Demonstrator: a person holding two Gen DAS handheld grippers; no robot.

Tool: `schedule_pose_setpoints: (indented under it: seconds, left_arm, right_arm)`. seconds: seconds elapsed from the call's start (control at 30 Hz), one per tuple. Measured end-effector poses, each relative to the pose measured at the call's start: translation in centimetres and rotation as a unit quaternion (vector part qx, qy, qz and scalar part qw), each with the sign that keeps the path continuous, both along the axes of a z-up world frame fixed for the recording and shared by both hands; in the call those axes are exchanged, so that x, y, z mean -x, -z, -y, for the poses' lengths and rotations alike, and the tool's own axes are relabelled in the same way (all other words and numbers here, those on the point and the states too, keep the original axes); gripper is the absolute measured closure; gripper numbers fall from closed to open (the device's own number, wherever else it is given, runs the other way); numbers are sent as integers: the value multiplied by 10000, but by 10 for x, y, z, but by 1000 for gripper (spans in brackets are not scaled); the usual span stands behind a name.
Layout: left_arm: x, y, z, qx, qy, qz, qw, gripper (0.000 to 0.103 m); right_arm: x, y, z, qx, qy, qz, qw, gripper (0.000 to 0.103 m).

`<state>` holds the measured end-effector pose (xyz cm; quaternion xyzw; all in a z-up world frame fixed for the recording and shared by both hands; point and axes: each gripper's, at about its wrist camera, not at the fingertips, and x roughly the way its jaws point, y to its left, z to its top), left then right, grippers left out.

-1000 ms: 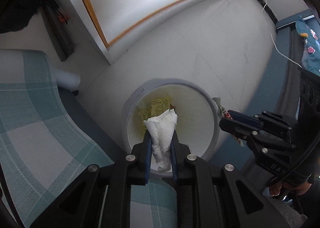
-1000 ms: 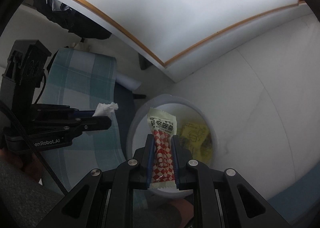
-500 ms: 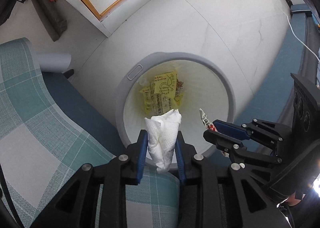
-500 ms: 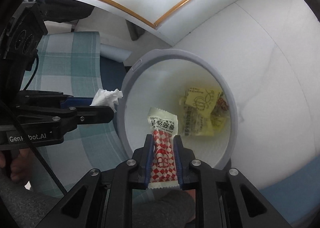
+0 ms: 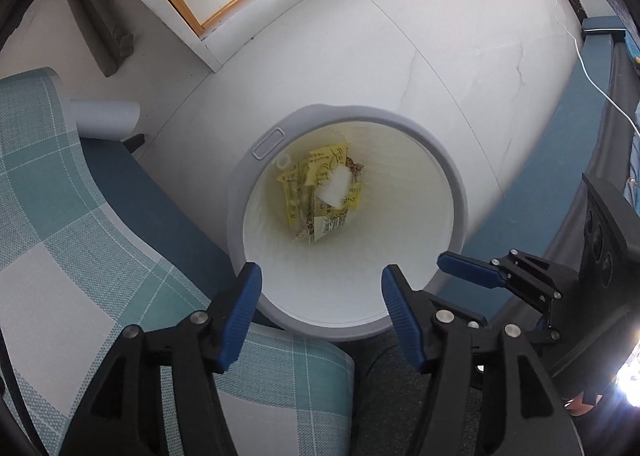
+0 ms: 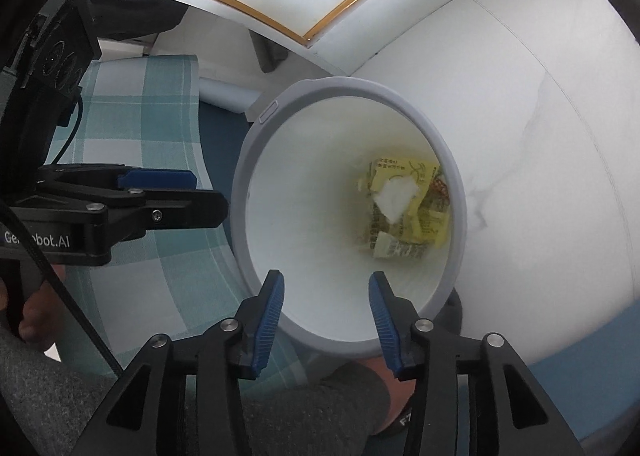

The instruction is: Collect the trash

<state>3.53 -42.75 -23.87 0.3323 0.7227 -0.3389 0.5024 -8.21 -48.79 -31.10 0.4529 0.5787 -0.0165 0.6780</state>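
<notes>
In the middle of both wrist views sits the round white plastic trash bin with a grey rim, and I am looking straight down into it. My left gripper hangs over the near edge of the bin at the bottom of its view. Its two blue-padded fingers stand wide apart with nothing between them. My right gripper hangs over the near edge too, low in its own view, and its blue fingers are spread apart and hold nothing.

Down at the bottom of the bin lies the trash. A crumpled white paper tissue rests on top of some yellow snack wrappers. In the right wrist view the tissue shows as a white lump on the yellow wrappers, right of the bin's middle.

A teal and white checked cloth fills the lower left of the left view, touching the bin's rim. The white marbled floor fills the upper part.
</notes>
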Motion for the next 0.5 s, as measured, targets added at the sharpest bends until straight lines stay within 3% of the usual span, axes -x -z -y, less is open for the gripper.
schedule_pose_setpoints:
  seconds: [0.3, 0.5]
  left_arm:
    - [-5, -20, -3, 106, -72, 380, 9992, 44]
    - [-13, -60, -10, 678, -294, 847, 9937, 43]
  right_arm:
    - [18, -25, 10, 258, 117, 100, 9996, 48]
    - [23, -51, 22, 594, 210, 247, 9977, 44]
